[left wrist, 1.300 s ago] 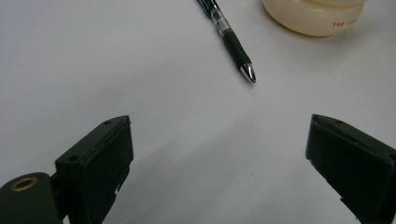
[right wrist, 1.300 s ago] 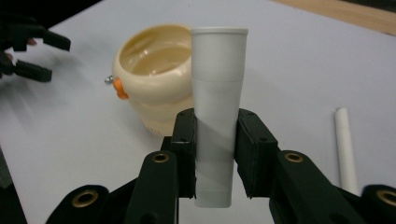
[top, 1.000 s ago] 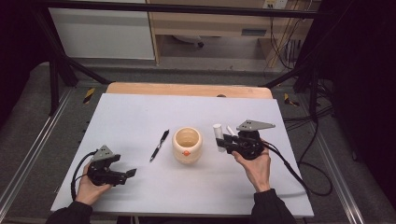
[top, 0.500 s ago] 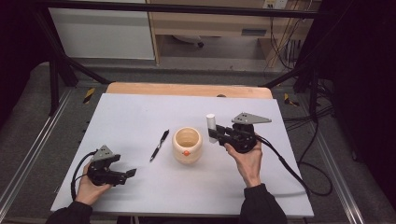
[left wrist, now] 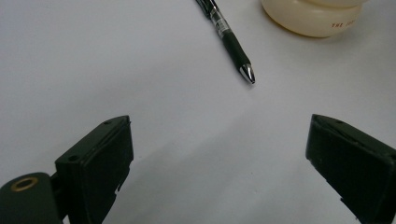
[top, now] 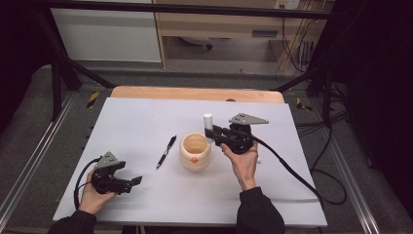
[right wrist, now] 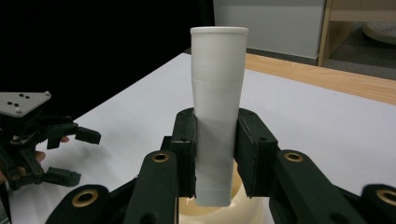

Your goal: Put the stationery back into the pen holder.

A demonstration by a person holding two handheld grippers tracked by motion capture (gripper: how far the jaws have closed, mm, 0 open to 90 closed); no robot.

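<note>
Right claw point(right wrist: 215, 154) clamps white tube point(right wrist: 217, 93) upright.

The right claw's point(right wrist: 215, 154) black jaws are hiding the white tube's point(right wrist: 218, 84) middle; at twelve o'clock in the left gripper view, the pen point(left wrist: 229, 39) and cream cup point(left wrist: 313, 16) are running off the edge.
</note>
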